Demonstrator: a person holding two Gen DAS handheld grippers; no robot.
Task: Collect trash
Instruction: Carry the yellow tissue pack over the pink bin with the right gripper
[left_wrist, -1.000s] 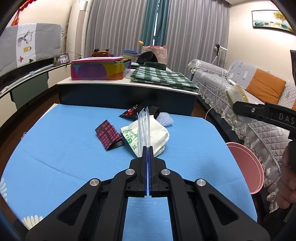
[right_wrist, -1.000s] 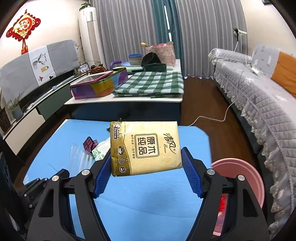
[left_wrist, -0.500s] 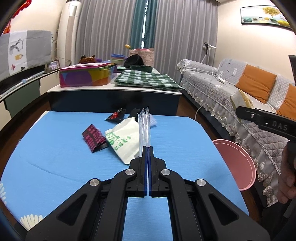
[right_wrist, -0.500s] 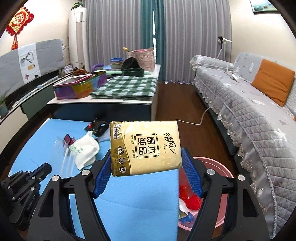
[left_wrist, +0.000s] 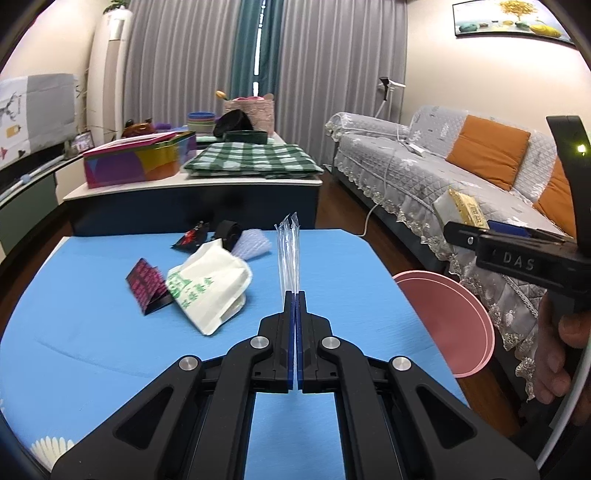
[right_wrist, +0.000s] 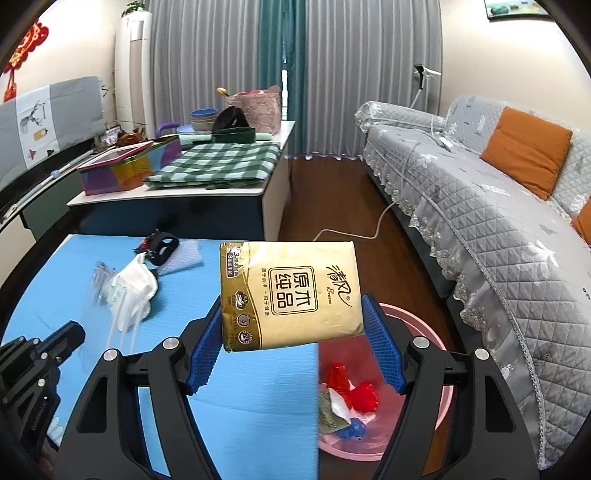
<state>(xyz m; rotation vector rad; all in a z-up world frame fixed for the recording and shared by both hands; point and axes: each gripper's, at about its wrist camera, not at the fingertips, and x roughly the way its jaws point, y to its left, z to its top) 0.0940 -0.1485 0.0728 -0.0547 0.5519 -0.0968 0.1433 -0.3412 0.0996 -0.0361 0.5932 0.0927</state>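
Between the right gripper's (right_wrist: 291, 347) clamped pads, the gold tissue pack (right_wrist: 290, 295) lies crosswise.

Your left claw (left_wrist: 295, 295) is pinching fully closed on a clear wrapper (left_wrist: 289, 254), pointing downward. Your right claw (right_wrist: 291, 332) is clamping a gold tissue pack (right_wrist: 290, 293), your hand (left_wrist: 561, 354) gripping its handle.

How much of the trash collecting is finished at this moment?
Partly done: the pink plastic basin already holds red and blue wrappers. In hand: right gripper holds a gold tissue pack, left gripper a clear plastic wrapper. Left: white paper bag and wrappers on the blue table.
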